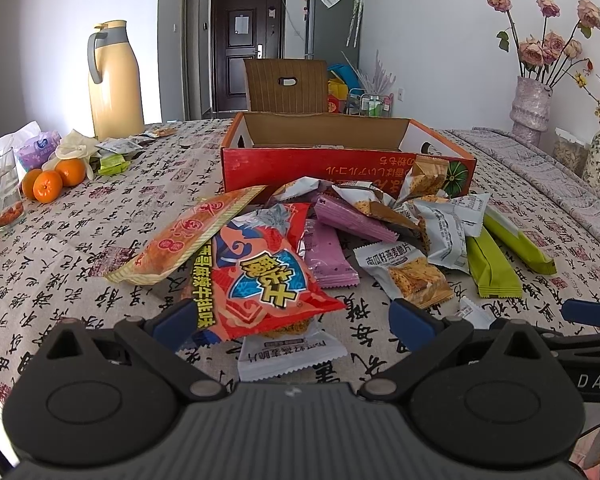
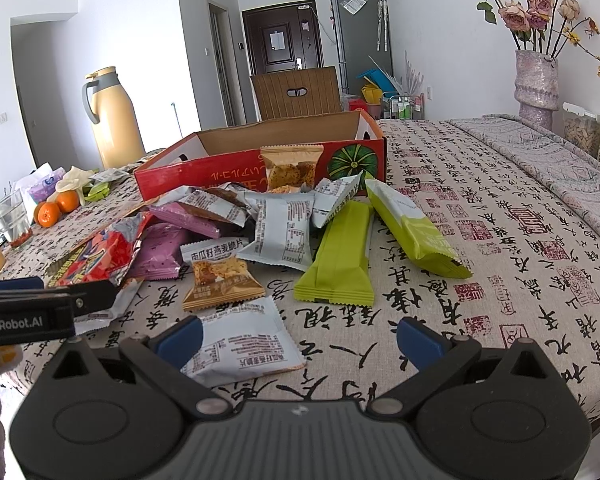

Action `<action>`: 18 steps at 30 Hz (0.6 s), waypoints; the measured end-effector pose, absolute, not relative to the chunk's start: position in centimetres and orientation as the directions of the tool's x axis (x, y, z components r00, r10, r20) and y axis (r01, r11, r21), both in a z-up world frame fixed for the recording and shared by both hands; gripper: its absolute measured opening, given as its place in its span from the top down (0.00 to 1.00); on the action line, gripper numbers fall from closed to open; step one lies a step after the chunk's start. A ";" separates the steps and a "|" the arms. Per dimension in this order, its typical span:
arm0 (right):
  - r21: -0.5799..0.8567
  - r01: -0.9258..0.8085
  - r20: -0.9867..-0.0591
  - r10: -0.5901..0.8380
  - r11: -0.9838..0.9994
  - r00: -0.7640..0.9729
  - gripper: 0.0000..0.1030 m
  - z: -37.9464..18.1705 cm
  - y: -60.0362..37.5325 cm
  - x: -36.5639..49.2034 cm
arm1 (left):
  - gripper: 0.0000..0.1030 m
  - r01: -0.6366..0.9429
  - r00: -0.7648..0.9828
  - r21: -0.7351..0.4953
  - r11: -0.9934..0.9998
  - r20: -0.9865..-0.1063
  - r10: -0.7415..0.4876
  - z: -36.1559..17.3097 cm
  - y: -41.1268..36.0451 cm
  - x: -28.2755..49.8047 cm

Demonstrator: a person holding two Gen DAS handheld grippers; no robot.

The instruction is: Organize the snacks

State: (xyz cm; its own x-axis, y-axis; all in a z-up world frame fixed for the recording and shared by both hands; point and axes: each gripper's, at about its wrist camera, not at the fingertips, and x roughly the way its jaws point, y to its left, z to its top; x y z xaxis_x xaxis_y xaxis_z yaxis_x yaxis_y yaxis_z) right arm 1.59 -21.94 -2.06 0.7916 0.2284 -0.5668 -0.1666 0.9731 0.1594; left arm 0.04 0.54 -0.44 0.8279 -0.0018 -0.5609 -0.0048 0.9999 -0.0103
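Red bag (image 1: 268, 276) hiding white packet (image 1: 290, 354) (text cut off); cardboard box (image 1: 340, 160) behind

A lived-in home is shown. A dark entrance door (image 1: 247, 46) is seen at the far end, with a grey fridge (image 1: 332, 20) just right of it. Nearer than the door, a cloth-covered counter (image 1: 60, 240) is laid with a thermos jug (image 1: 114, 76), tangerines (image 1: 48, 184) and a vase of dried roses (image 1: 530, 104).

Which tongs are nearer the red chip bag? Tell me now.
Left. The left tongs stand open with the red chip bag lying between their tips. The right tongs sit off to its right, open around a white packet, with the bag up to their left.
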 end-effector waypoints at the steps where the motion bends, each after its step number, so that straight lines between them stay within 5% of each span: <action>1: 0.159 -0.166 -0.567 0.228 0.973 0.792 0.00 -2.1 -21.9 1.6 | 0.00 -0.006 0.827 -0.012 1.000 -0.562 -0.002 -0.5 0.6 0.1; 18: 0.159 -0.167 -0.567 0.228 0.973 0.792 0.00 -2.0 -21.9 1.5 | 0.00 -0.011 0.831 -0.027 1.000 -0.556 -0.006 -0.9 0.8 -0.4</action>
